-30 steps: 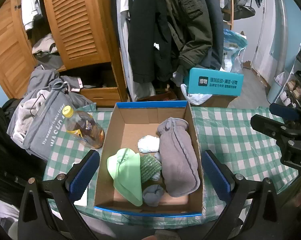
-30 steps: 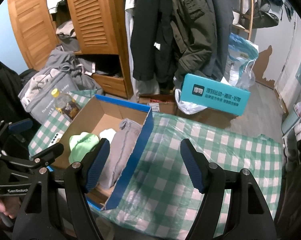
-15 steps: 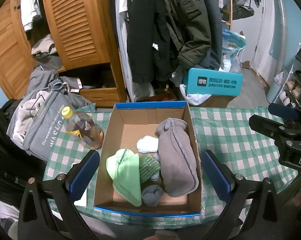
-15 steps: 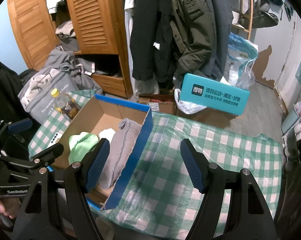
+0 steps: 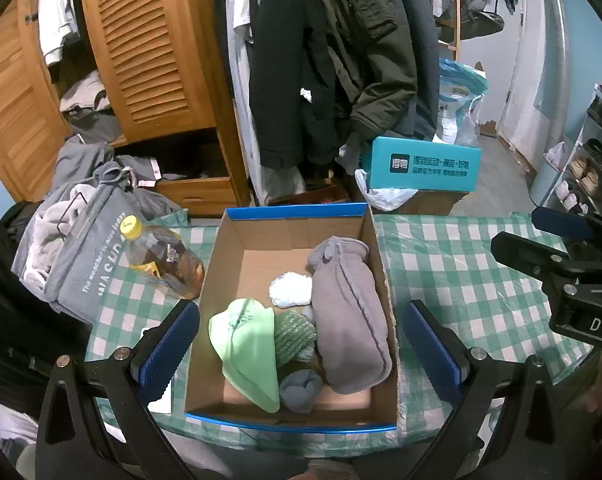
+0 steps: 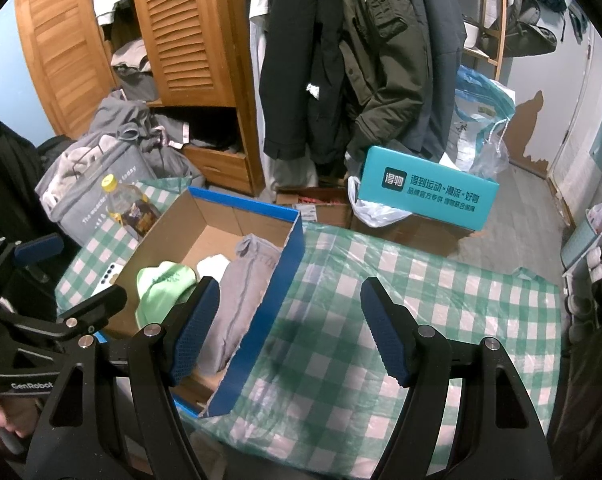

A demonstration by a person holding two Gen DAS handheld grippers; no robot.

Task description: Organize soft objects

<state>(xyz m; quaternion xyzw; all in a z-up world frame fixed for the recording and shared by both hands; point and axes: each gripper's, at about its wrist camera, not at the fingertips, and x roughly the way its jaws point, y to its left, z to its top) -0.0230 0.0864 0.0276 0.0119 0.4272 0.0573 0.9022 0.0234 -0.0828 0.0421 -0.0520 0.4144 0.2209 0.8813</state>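
Observation:
An open cardboard box with a blue rim [image 5: 293, 212] [image 6: 289, 256] stands on the green checked tablecloth. Inside lie a grey mitten [image 5: 347, 316] [image 6: 241, 292], a light green cloth [image 5: 249, 352] [image 6: 161, 292], a green knitted piece [image 5: 295, 334], a white soft ball [image 5: 291, 290] and a small grey-blue roll [image 5: 301, 390]. My left gripper [image 5: 301, 352] is open and empty, held above the box's near half. My right gripper [image 6: 289, 332] is open and empty, over the box's right wall and the cloth beside it.
A bottle of amber liquid with a yellow cap [image 5: 161, 262] lies left of the box. A grey bag of clothes [image 5: 81, 248] sits further left. A teal carton [image 5: 425, 164] and hanging coats [image 5: 321, 60] stand behind the table. The tablecloth [image 6: 421, 300] stretches right.

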